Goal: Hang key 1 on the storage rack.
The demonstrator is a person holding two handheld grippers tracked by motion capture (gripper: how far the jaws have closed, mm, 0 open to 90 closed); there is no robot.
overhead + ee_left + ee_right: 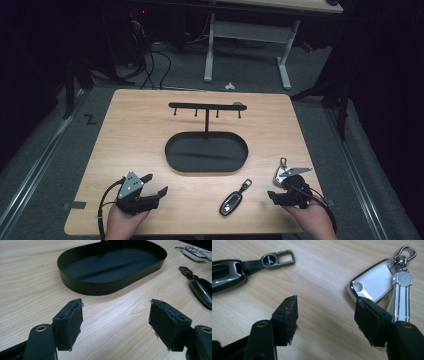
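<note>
A: What is carried on the light wood-grain bench (130,125)?

B: A black oval metal tray (206,151) is seen at the centre, with a thin black post rising from its 12 o'clock rim to a black crossbar with four small hooks (206,106). A dark grey car key fob with a black strap and metal clasp (234,199) is laid flat at 5 o'clock from the tray, well apart from it. A white car key fob with a silver key and ring clasp (281,171) is laid at 4 o'clock from the tray, near the bench's right edge.

A: How is the left tool (153,184) held?

B: It is held at 7 o'clock from the tray, with its jaws spread wide and nothing between them. In the left gripper view the left tool (116,322) is pointed at the tray's near wall (100,287), with bare wood under the gap.

A: And the right tool (282,189)?

B: It is held just beside the white fob, jaws parted and empty. In the right gripper view the right tool (327,315) is seen over bare wood; the white fob (372,283) is partly covered by one jaw, and the dark fob (227,273) is found at 10 o'clock.
</note>
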